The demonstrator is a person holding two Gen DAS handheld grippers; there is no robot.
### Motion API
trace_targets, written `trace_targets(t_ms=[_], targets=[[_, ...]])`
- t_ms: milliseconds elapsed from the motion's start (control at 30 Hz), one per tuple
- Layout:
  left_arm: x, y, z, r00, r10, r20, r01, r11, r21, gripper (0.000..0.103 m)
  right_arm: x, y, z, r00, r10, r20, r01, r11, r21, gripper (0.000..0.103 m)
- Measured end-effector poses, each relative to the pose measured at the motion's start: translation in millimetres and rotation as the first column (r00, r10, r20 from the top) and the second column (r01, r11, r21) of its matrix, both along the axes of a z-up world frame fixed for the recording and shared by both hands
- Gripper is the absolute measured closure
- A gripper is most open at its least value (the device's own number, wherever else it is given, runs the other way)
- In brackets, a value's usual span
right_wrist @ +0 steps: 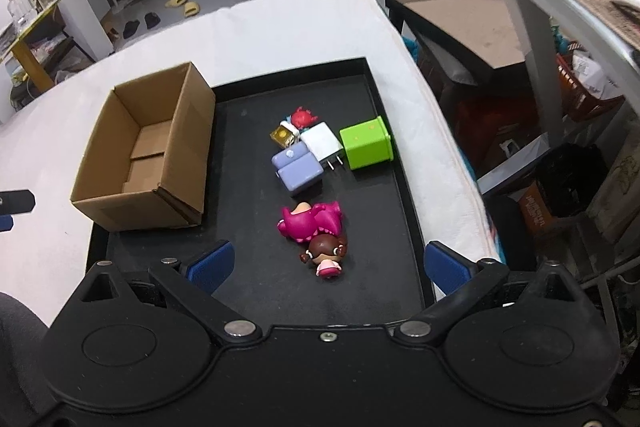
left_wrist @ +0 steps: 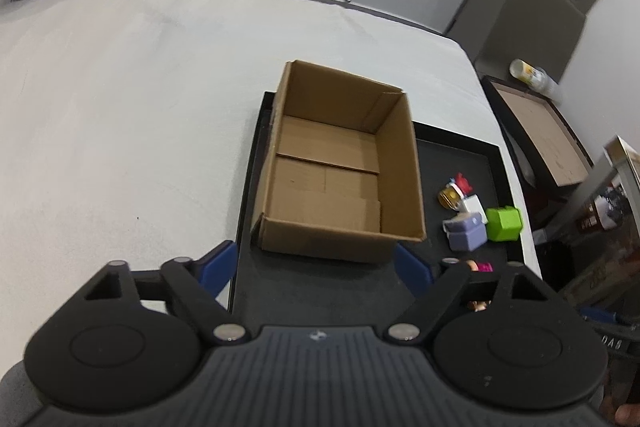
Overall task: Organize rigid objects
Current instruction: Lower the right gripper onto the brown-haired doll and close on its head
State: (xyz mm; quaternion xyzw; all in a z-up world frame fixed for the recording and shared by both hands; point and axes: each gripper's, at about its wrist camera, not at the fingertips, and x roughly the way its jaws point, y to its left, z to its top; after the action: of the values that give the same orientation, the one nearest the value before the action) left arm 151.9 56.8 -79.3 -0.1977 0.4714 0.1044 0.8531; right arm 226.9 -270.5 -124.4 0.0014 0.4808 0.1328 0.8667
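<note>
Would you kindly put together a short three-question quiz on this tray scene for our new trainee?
1. True or false: the cardboard box already holds some toys.
2. Which item lies nearest the right hand-held gripper?
A. green cube
B. doll in pink
C. lavender block
3. Fill in: the box and the loose items all sit on a black ____.

Key:
1. False; its inside shows only bare cardboard.
2. B; the doll lies on its side just ahead of the open fingers.
3. tray
</note>
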Motion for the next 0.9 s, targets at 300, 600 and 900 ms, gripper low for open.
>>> trace_targets(t_ms=[300, 600, 900], targets=[[19.0, 18.4, -18.8, 0.998, 0.063, -0.020, -0.064, 0.997, -0.036, 0.032, 21.6, 7.1, -20.0, 0.997, 0.002, -0.075, -0.002, 1.000, -0.009, 0.009], [40.4, 36.2, -47.3, 0.990, 0.124, -0.073, -0.128, 0.990, -0.052, 0.045, 39.8, 14.6, -41.9, 0.987, 0.009, -0.160, -0.008, 1.000, 0.008, 0.011], [53.5, 45.1, -66.4, 0.982, 0.152, -0.110, -0.162, 0.983, -0.082, 0.049, 57.9, 19.4, -68.5, 0.967, 0.008, -0.255, -0.003, 1.000, 0.021, 0.019]])
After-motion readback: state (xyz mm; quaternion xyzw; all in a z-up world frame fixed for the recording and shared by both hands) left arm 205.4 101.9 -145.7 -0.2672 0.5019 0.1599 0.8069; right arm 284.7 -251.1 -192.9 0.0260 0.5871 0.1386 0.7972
